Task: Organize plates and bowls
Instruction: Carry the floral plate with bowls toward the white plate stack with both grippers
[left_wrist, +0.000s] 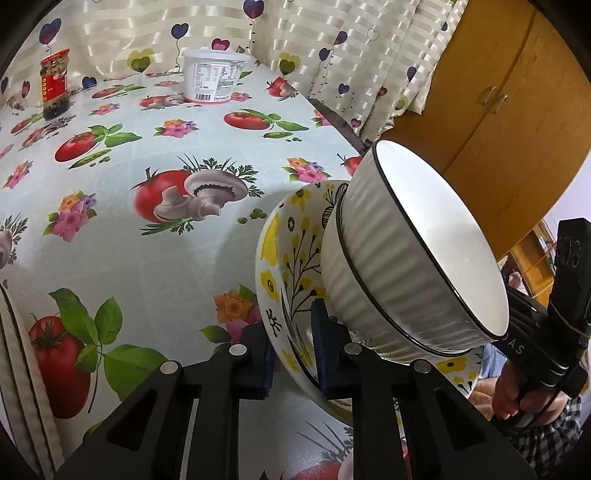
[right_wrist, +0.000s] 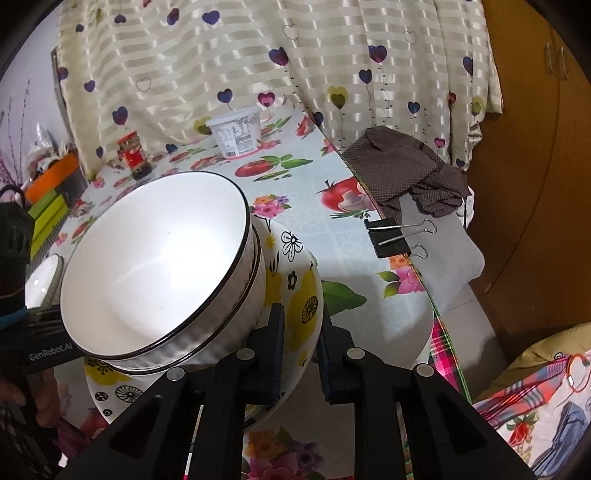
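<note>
The left gripper (left_wrist: 293, 354) pinches the rim of the yellow-flowered ceramic bowl (left_wrist: 275, 266); the right gripper (right_wrist: 301, 354) clamps its opposite rim; two stacked white ribbed bowls (right_wrist: 155, 266) sit inside.

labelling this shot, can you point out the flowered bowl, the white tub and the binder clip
flowered bowl (left_wrist: 291, 254), left wrist view, inner wall
white tub (left_wrist: 214, 79), left wrist view, label side
binder clip (right_wrist: 388, 238), right wrist view, black body

"genrobot.ai" — left gripper (right_wrist: 22, 295) body
</note>
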